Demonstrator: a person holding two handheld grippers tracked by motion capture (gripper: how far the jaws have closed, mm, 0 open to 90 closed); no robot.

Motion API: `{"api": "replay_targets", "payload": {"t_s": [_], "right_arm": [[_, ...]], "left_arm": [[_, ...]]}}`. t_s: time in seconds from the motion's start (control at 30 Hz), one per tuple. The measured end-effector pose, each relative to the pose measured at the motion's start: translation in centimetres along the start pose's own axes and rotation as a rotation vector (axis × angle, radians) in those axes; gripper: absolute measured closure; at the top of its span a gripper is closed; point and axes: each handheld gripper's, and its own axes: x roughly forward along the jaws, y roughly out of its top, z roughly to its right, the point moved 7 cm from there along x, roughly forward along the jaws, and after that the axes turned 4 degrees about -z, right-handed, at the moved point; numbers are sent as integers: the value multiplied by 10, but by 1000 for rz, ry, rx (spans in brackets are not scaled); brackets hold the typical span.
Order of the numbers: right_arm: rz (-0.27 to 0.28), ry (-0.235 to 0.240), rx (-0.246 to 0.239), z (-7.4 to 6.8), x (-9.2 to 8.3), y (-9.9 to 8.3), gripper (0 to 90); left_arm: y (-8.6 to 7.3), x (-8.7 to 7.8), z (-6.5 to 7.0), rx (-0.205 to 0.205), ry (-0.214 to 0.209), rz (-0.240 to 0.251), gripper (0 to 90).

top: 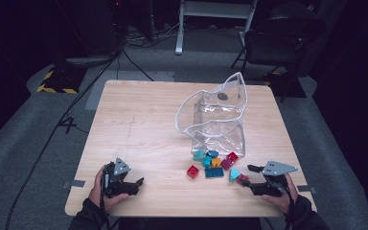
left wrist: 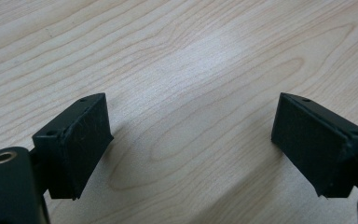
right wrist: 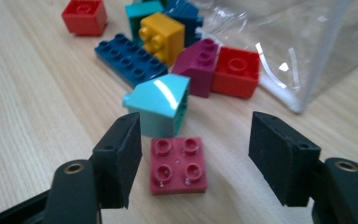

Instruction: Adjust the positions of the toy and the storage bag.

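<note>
Crimson brick (right wrist: 179, 164) between open gripper (right wrist: 193, 161): unlabelled.

We see a square, light wooden table (top: 139, 124) at the centre of the high view. A clear plastic bag (top: 218, 117) with a white rim lies on it, right of centre. Just below the bag, a cluster of bricks rests on the wood: a red brick (top: 193, 171), a dark blue plate (top: 214, 172), a yellow brick (top: 216, 162), a turquoise sloped brick (top: 234, 174) and a flat crimson brick (right wrist: 178, 164).
</note>
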Motion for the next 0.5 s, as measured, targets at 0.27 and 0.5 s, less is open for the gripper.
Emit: {"api": "replay_targets", "payload": {"t_s": [0.27, 0.5], "right_arm": [[-41, 8, -28, -9, 8, -6, 320], [-68, 0, -31, -8, 11, -11, 317]], "left_arm": [[0, 0, 0, -7, -3, -5, 120], [0, 0, 0, -9, -10, -4, 120]]}}
